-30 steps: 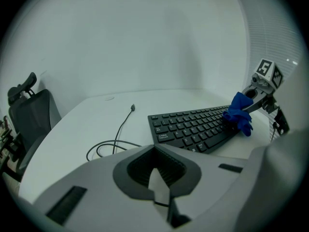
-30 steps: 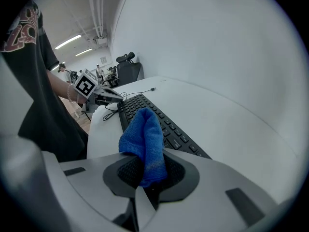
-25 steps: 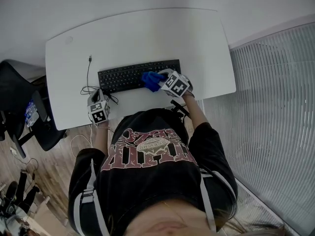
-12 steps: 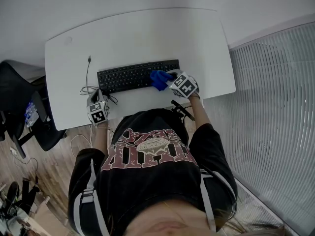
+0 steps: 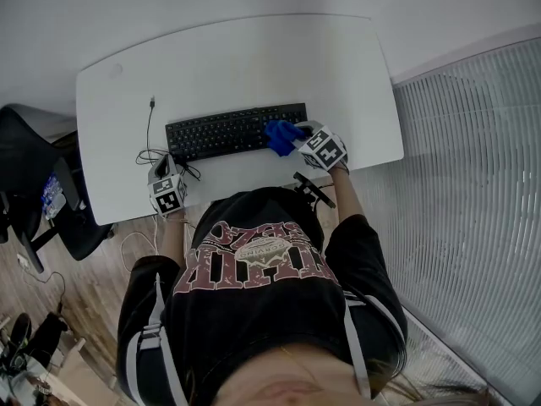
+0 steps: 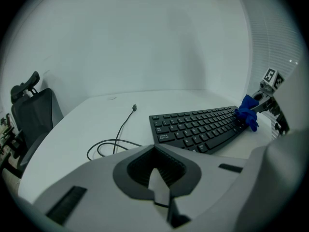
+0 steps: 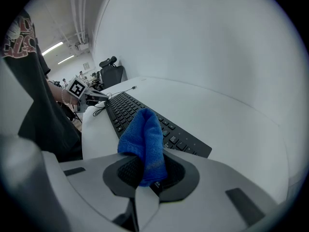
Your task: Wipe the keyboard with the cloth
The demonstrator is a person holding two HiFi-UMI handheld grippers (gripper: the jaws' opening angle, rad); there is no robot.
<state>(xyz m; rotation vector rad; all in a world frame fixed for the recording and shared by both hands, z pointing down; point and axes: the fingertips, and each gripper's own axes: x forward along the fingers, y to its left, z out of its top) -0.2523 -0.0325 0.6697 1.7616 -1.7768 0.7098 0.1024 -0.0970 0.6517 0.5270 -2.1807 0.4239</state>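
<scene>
Keyboard (image 5: 228, 132) lengthwise left-to-right, right gripper (image 5: 296, 139) jaws pinching cloth (image 5: 281, 133) on its right end, left gripper (image 5: 166, 170) jaws together

I count one white table (image 5: 254, 57), and on it one black keyboard (image 5: 228, 131). There is one blue cloth (image 5: 281, 135), no second one. The grippers are two: the left gripper (image 5: 166, 180) and the right gripper (image 5: 308, 145). Each of them carries one marker cube, so there are two cubes together, the left cube (image 5: 170, 196) and the right cube (image 5: 326, 151). One thin black cable (image 5: 150, 129) is on the table, with one loose plug (image 5: 153, 101) at its end. One person (image 5: 254, 286) is at the table. On the person's left I count one black office chair (image 5: 34, 176). Near the table's front edge there is one small dark object (image 5: 311, 189); what it is I cannot tell.
</scene>
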